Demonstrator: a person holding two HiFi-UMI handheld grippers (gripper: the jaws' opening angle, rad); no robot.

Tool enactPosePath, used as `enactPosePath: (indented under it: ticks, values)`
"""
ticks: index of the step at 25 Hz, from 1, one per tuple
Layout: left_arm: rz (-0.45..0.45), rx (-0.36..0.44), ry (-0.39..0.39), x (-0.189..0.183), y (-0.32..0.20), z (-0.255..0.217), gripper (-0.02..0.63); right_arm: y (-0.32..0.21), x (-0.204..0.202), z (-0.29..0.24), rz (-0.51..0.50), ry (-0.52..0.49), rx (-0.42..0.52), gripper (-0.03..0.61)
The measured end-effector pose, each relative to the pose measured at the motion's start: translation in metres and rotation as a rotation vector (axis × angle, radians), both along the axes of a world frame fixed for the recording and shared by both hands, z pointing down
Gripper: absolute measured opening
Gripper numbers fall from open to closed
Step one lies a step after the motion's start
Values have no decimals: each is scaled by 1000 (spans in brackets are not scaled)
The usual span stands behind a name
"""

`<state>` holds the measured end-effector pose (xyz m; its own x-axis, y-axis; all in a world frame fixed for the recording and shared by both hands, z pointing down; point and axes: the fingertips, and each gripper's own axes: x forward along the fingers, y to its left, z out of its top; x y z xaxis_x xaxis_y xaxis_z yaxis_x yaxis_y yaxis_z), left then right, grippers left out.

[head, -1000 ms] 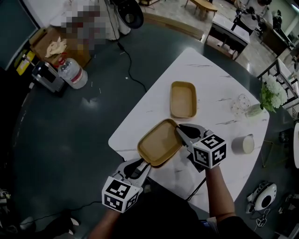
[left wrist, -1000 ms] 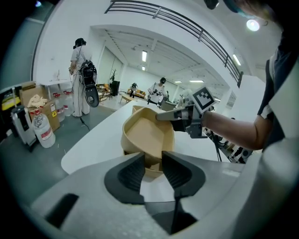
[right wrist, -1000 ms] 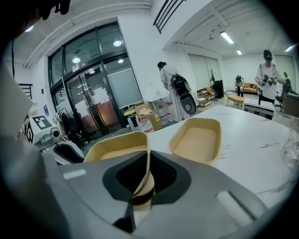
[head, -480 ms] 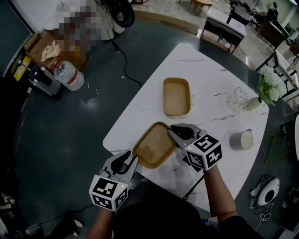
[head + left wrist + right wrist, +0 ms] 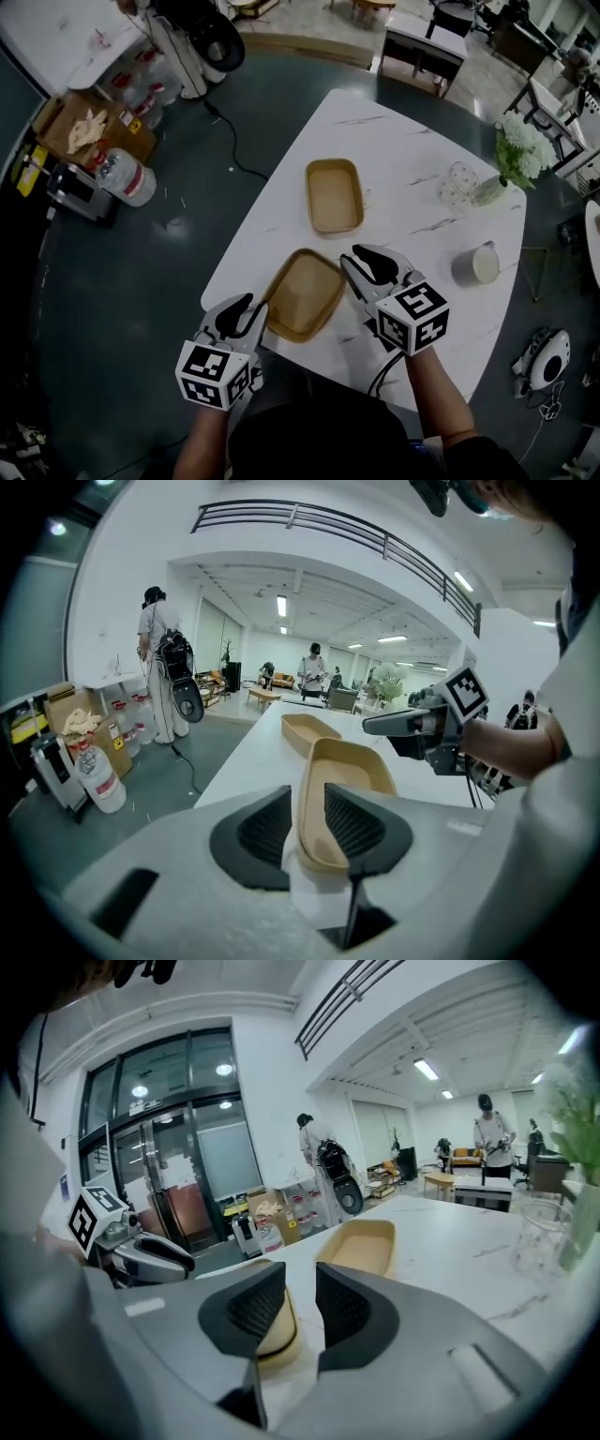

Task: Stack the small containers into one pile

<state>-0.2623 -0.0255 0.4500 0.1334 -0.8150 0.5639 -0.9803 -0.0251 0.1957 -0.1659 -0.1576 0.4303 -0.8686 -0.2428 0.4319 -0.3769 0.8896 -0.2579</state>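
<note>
**Lining up the held container with its mate**

My left tongs [image 5: 246, 311] clamp the close rim of the near container [image 5: 305, 293], a shallow tan oblong tray. Beyond it on the surface [image 5: 412, 159] lies the far container [image 5: 334, 195], same shape, its long axis running away from me. My right tongs [image 5: 366, 262] are nearer to it, their jaws just opened and empty.

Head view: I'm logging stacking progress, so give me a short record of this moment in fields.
near container: rim clamped by left gripper, at table edge
far container: alone further up the table, empty
right gripper: jaws just opened, nothing between them, beside near container
stack: not yet made
</note>
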Motion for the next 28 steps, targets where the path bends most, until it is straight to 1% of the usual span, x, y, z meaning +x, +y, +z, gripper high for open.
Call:
enactPosePath:
  ticks: [3,7,14,19,21,25,28]
  values:
    - [49,-1,9,-3,-12,5,112,-1,17,4,101,-8,-42,76]
    - [154,-3,25,-1,-28,10,126,9,31,10,219,-8,-87,73]
    - [313,-18,75,5,-38,19,138,43,28,22,360,-6,-157,95]
    - [405,-28,114,9,-45,27,150,53,31,30,502,-23,-209,97]
    - [442,-37,127,10,-47,30,158,58,30,32,542,-29,-226,97]
    - [504,-54,157,16,-49,35,175,68,23,39,589,-35,-261,107]
    - [538,-68,170,19,-47,39,192,76,18,47,630,-29,-282,126]
